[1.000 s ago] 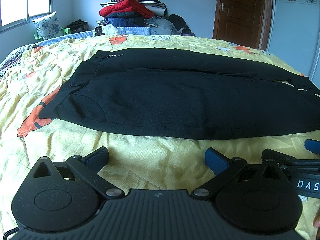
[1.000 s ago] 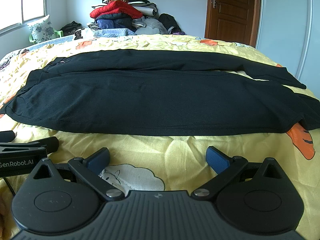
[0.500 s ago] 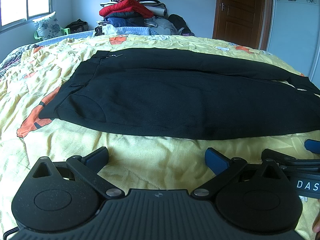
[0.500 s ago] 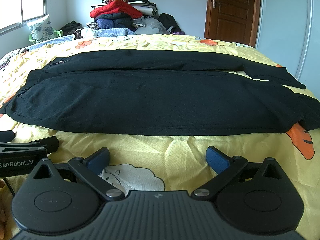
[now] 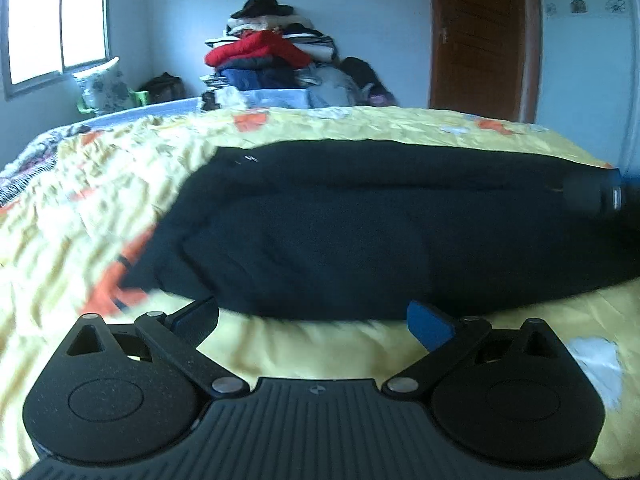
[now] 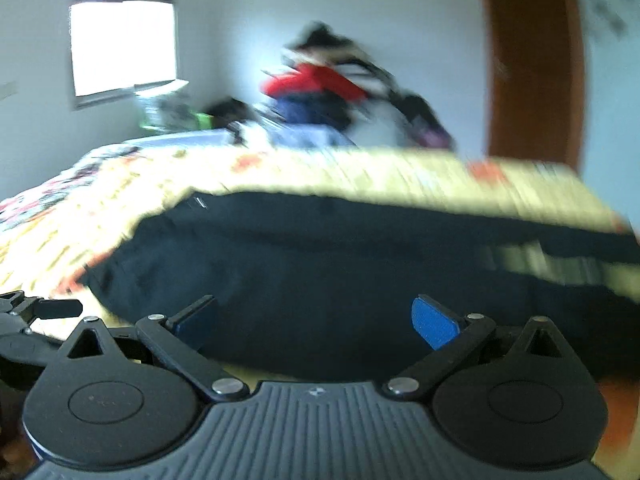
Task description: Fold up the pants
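Note:
Black pants [image 5: 360, 232] lie flat across the yellow bedspread [image 5: 120, 184], waist to the left, legs running right. My left gripper [image 5: 314, 322] is open and empty, its tips at the pants' near edge. My right gripper [image 6: 316, 320] is open and empty, low over the near pant leg [image 6: 320, 276]; this view is motion-blurred. The right gripper shows at the right edge of the left wrist view [image 5: 596, 192], and the left gripper at the left edge of the right wrist view [image 6: 36, 312].
A pile of clothes [image 5: 272, 64] with a red jacket sits beyond the far side of the bed. A window [image 5: 56, 28] is at the left, a brown door [image 5: 480, 36] at the right. A patterned pillow [image 5: 104, 88] lies at the far left corner.
Both grippers have moved forward toward the pants and sit lower and closer to the near edge. The right one has moved further, out over the fabric. Both stay open.

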